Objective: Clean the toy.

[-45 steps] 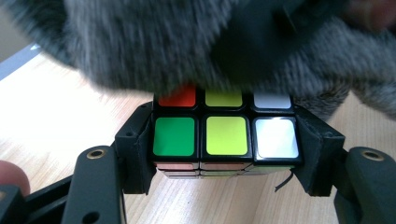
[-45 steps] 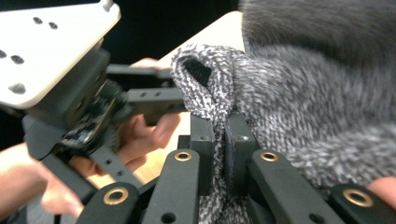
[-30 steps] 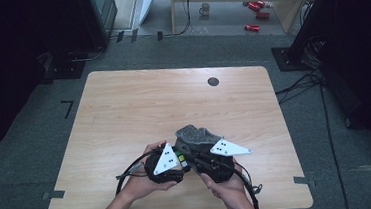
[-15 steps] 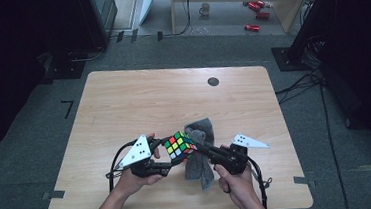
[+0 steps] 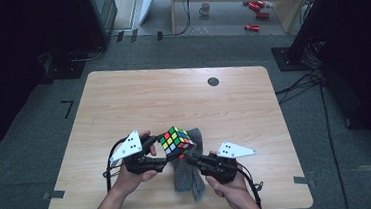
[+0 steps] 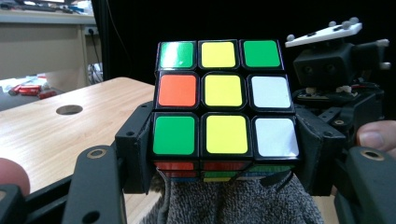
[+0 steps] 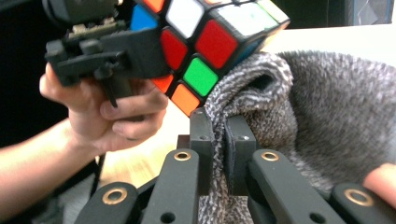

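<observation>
well, i work at a light wooden table (image 5: 123, 104) with a dark round hole (image 5: 213, 81), standing on grey carpet (image 5: 37, 161) in a dim room; red cans (image 5: 252, 27) and a mug (image 5: 205, 8) sit on the floor beyond. i read no writing anywhere. my left gripper (image 5: 169, 148) clamps the puzzle cube (image 5: 176, 141) above the table's near edge; my right gripper (image 5: 187, 159) pinches the grey sock (image 5: 189, 177) just beneath it.

We see the left gripper (image 5: 170, 153) has swung out from under its hand, lifting the multicoloured puzzle cube (image 5: 176, 141) into plain view above the grey knitted cloth (image 5: 188, 177). The right gripper (image 5: 190, 160) shifted right, and the cloth now spreads toward the table's near edge.
</observation>
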Motion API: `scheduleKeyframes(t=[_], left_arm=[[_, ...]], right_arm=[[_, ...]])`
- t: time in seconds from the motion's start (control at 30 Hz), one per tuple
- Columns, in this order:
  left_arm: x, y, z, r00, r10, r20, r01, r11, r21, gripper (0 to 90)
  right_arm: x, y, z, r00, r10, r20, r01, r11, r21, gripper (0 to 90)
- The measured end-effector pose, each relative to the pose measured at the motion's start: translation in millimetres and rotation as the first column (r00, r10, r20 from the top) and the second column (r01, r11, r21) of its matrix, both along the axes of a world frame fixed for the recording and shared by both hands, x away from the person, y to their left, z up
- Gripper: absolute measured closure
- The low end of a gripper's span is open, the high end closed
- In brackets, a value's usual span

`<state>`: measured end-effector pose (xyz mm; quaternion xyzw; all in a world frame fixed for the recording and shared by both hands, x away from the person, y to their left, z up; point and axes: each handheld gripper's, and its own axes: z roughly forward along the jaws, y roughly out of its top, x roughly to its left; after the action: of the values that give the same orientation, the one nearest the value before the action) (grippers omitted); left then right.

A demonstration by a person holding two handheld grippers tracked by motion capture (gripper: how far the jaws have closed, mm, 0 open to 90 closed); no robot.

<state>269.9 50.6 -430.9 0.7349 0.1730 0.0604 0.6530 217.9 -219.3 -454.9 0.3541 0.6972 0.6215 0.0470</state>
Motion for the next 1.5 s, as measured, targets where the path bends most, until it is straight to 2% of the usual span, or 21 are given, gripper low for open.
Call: scheduleKeyframes(t=[0.07, 0.1, 0.23, 0.33, 0.37, 0.43, 0.53, 0.57, 0.6, 0.7, 0.8, 0.83, 0.87, 0.9, 1.0, 1.27, 1.33, 1.37, 1.43, 1.47, 1.5], left_arm=[[0.3, 0.3, 0.3, 1.0000, -0.008, -0.005, 0.007, 1.0000, -0.005, 35.5], [0.3, 0.3, 0.5, 0.9999, -0.013, -0.007, 0.013, 0.9999, -0.007, 35.5], [-0.3, -1.6, 1.1, 0.9994, -0.028, -0.020, 0.027, 0.9995, -0.016, 35.5], [-0.1, -2.8, 1.3, 0.9994, -0.026, -0.024, 0.026, 0.9996, -0.014, 35.5], [-0.2, -3.0, 0.9, 0.9993, -0.027, -0.026, 0.027, 0.9996, -0.007, 35.5], [-0.2, -2.6, 0.7, 0.9993, -0.026, -0.026, 0.026, 0.9997, -0.005, 35.5], [-0.1, -2.4, 0.6, 0.9993, -0.026, -0.027, 0.026, 0.9997, -0.005, 35.5], [-0.7, -2.8, 0.0, 0.9995, -0.026, -0.020, 0.026, 0.9996, 0.005, 35.5], [-0.7, -2.8, 0.0, 0.9995, -0.026, -0.020, 0.026, 0.9996, 0.005, 35.5], [-2.0, -4.7, -0.6, 0.9996, -0.025, -0.015, 0.025, 0.9997, 0.004, 35.5], [-1.9, -5.2, -0.2, 0.9994, -0.027, -0.023, 0.027, 0.9996, -0.006, 35.5], [-1.5, -4.6, 0.3, 0.9993, -0.027, -0.026, 0.026, 0.9996, -0.013, 35.5], [-1.5, -4.6, 0.3, 0.9993, -0.027, -0.026, 0.026, 0.9996, -0.013, 35.5], [-1.3, -4.5, 0.5, 0.9992, -0.027, -0.028, 0.027, 0.9996, -0.014, 35.5], [-0.7, -3.4, 0.1, 0.9992, -0.028, -0.030, 0.027, 0.9996, -0.010, 35.5], [1.1, -0.8, -0.3, 0.9996, -0.011, -0.026, 0.011, 0.9999, 0.001, 35.5], [1.8, 0.8, -0.2, 0.9997, -0.001, -0.025, 0.001, 1.0000, 0.002, 35.5], [2.2, 1.8, -0.1, 0.9996, 0.003, -0.027, -0.003, 1.0000, -0.001, 35.5], [3.8, 5.5, 0.2, 0.9996, 0.013, -0.026, -0.013, 0.9999, -0.005, 35.5], [3.8, 5.5, 0.2, 0.9996, 0.013, -0.026, -0.013, 0.9999, -0.005, 35.5], [4.5, 7.2, 0.4, 0.9995, 0.018, -0.026, -0.018, 0.9998, -0.008, 35.5]], right_arm=[[-0.4, -0.7, 0.7, 0.9998, -0.001, 0.022, 0.001, 1.000, -0.008, 85.1], [-0.9, -2.8, 1.8, 0.9975, -0.015, 0.069, 0.018, 0.999, -0.044, 85.1], [-1.5, -4.8, 1.9, 0.9936, -0.039, 0.106, 0.049, 0.995, -0.088, 85.2], [-6.2, 3.6, 1.0, 0.9891, 0.000, 0.147, 0.020, 0.990, -0.138, 85.1], [-10.6, 12.4, 0.6, 0.9845, 0.031, 0.172, 0.002, 0.983, -0.185, 84.9], [-12.4, 17.7, -0.3, 0.9819, 0.042, 0.185, 0.000, 0.975, -0.221, 84.8], [-11.4, 16.5, -0.3, 0.9830, 0.031, 0.181, 0.008, 0.977, -0.212, 84.8], [-9.1, 11.3, 1.3, 0.9834, -0.010, 0.181, 0.045, 0.981, -0.191, 84.7], [-9.1, 11.3, 1.3, 0.9834, -0.010, 0.181, 0.045, 0.981, -0.191, 84.7], [-7.1, -0.2, 4.7, 0.9737, -0.082, 0.213, 0.116, 0.981, -0.153, 85.1], [-8.1, 1.7, 3.0, 0.9718, -0.067, 0.226, 0.109, 0.978, -0.180, 85.2], [-11.2, 9.3, -0.8, 0.9723, -0.024, 0.232, 0.076, 0.973, -0.219, 85.1], [-11.2, 9.3, -0.8, 0.9723, -0.024, 0.232, 0.076, 0.973, -0.219, 85.1], [-15.0, 18.3, -3.5, 0.9700, 0.029, 0.242, 0.034, 0.967, -0.252, 85.1], [-17.7, 24.0, -3.5, 0.9655, 0.052, 0.255, 0.021, 0.961, -0.275, 85.0], [-11.1, 5.3, 2.9, 0.9699, -0.035, 0.241, 0.079, 0.981, -0.177, 84.8], [-10.2, 2.7, 3.6, 0.9683, -0.045, 0.246, 0.089, 0.981, -0.172, 84.5], [-9.7, 1.3, 3.8, 0.9679, -0.051, 0.246, 0.096, 0.980, -0.172, 84.2], [-5.4, -4.2, 1.5, 0.9643, -0.097, 0.246, 0.151, 0.966, -0.209, 83.8], [-5.4, -4.2, 1.5, 0.9643, -0.097, 0.246, 0.151, 0.966, -0.209, 83.8], [-1.4, -9.4, -2.1, 0.9639, -0.128, 0.234, 0.184, 0.954, -0.238, 81.8]])
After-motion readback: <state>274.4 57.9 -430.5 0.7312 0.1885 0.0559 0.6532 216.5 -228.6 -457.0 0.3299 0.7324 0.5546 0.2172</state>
